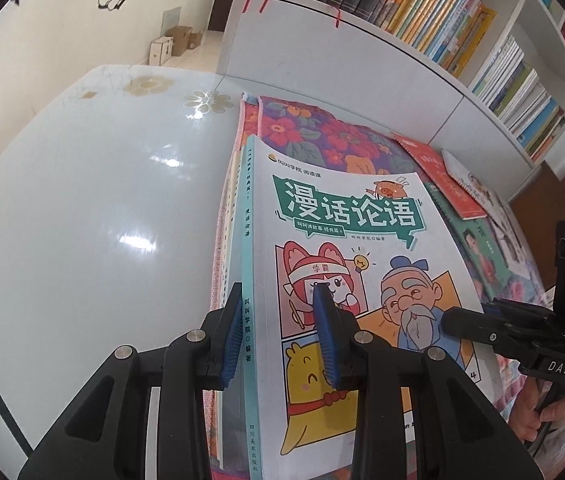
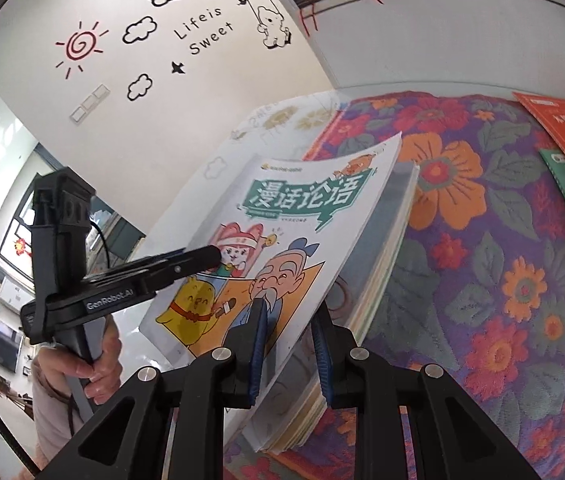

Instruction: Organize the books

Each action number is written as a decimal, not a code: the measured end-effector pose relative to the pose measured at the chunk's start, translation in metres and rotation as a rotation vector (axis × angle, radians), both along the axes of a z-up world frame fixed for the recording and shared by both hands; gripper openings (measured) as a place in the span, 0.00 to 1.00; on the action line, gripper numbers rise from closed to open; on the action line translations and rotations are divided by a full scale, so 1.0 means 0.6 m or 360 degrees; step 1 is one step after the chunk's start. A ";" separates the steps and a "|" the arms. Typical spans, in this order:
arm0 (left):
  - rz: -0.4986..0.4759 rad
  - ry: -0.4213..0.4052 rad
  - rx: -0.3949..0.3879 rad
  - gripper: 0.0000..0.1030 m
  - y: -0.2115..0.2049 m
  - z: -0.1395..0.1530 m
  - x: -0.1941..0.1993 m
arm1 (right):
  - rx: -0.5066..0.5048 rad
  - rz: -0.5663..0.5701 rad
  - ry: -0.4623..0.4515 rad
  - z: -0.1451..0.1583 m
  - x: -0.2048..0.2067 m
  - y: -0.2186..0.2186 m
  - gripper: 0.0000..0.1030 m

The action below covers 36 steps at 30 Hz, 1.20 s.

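On the floral cloth [image 2: 482,240] covering the right part of the glossy white worktop [image 1: 82,220] stood a stack of books, topped by a white comic book [image 1: 362,240] with green title lettering and cartoon figures. Left gripper [image 1: 282,340]: jaws apart, straddling the comic book's spine edge, one blue pad [image 1: 232,344] outside the spine, the other over the cover; contact could not be told. Right gripper [image 2: 288,356]: jaws astride the comic book's opposite long edge, one pad above the cover and one below; that edge was lifted off the stack [image 2: 378,272], though a firm clamp could not be confirmed. Beyond the comic book, on the same cloth, lay an orange book [image 1: 442,172], a green book [image 1: 478,252] and a white one [image 1: 474,184], overlapping. Behind the comic book stood a white bookshelf [image 1: 422,60] filled with upright volumes.
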<state>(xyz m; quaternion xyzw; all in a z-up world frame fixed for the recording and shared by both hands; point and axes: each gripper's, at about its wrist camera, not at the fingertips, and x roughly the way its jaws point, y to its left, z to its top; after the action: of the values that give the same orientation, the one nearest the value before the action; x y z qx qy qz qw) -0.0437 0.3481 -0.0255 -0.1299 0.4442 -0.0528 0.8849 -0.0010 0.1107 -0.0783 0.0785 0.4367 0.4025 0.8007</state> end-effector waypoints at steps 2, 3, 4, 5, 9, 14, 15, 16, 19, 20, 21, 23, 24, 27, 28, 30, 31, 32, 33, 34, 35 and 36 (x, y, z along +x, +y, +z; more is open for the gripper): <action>-0.0004 0.0003 0.0024 0.28 -0.003 0.001 0.002 | 0.0007 -0.0008 0.0031 -0.007 0.002 -0.003 0.22; -0.0004 0.0004 0.0023 0.28 -0.002 0.001 0.001 | 0.0008 -0.0011 0.0046 -0.010 0.004 -0.004 0.22; -0.0005 0.0005 0.0020 0.28 -0.002 0.001 0.001 | 0.0009 -0.0014 0.0051 -0.012 0.005 -0.005 0.22; -0.0003 0.0005 0.0020 0.29 -0.002 0.001 0.000 | 0.0009 -0.0019 0.0055 -0.013 0.002 -0.007 0.22; 0.0045 0.0010 0.0149 0.30 -0.003 0.005 -0.002 | 0.0009 -0.0024 0.0056 -0.014 0.001 -0.008 0.22; 0.0045 0.0029 0.0174 0.30 -0.006 0.002 0.005 | 0.0015 -0.0031 0.0050 -0.015 0.001 -0.007 0.22; 0.0052 0.0035 0.0161 0.30 -0.004 -0.001 0.006 | 0.0016 -0.0031 0.0052 -0.016 0.002 -0.006 0.22; 0.0057 0.0034 0.0156 0.30 -0.002 -0.002 0.006 | 0.0019 -0.0032 0.0057 -0.016 0.003 -0.006 0.22; 0.0059 0.0038 0.0151 0.30 0.000 -0.003 0.005 | 0.0024 -0.0031 0.0068 -0.017 0.002 -0.007 0.22; 0.0061 0.0041 0.0150 0.30 0.000 -0.003 0.005 | 0.0027 -0.0040 0.0072 -0.016 0.002 -0.008 0.22; 0.0068 0.0041 0.0154 0.30 0.001 -0.003 0.005 | 0.0028 -0.0065 0.0074 -0.015 0.000 -0.009 0.22; 0.0100 0.0042 0.0171 0.30 0.004 -0.002 0.005 | -0.0018 -0.0088 0.0045 -0.011 -0.008 -0.005 0.22; 0.0118 0.0042 0.0173 0.30 0.006 -0.001 0.005 | -0.0046 -0.0107 0.0027 -0.007 -0.012 -0.004 0.22; 0.0152 0.0030 0.0163 0.30 0.010 0.005 0.001 | -0.0128 -0.0233 0.0009 0.003 -0.021 -0.011 0.22; 0.0163 0.0019 0.0169 0.30 0.010 0.009 -0.001 | -0.0132 -0.0271 0.0001 0.006 -0.022 -0.016 0.22; 0.0200 0.0009 0.0186 0.32 0.011 0.016 -0.005 | -0.0151 -0.0347 -0.0006 0.014 -0.022 -0.030 0.22; 0.0219 0.0007 0.0180 0.32 0.013 0.021 -0.007 | -0.0150 -0.0351 0.0003 0.015 -0.020 -0.033 0.22; 0.0230 -0.0002 0.0161 0.32 0.012 0.026 -0.009 | -0.0134 -0.0346 0.0026 0.015 -0.017 -0.038 0.22; 0.0235 -0.0012 0.0146 0.32 0.011 0.031 -0.012 | -0.0117 -0.0342 0.0056 0.013 -0.013 -0.044 0.22; 0.0242 -0.0022 0.0142 0.32 0.009 0.036 -0.014 | -0.0114 -0.0350 0.0079 0.010 -0.010 -0.051 0.22; 0.0247 -0.0031 0.0142 0.32 0.005 0.042 -0.014 | -0.0111 -0.0356 0.0093 0.009 -0.008 -0.057 0.22; 0.0252 -0.0042 0.0139 0.32 0.002 0.047 -0.015 | -0.0097 -0.0354 0.0101 0.009 -0.007 -0.063 0.22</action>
<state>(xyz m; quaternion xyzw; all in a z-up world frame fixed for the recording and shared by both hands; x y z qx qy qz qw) -0.0529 0.3491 0.0024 -0.1252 0.4229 0.0353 0.8968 -0.0049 0.0729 -0.0731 0.1147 0.4624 0.2950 0.8283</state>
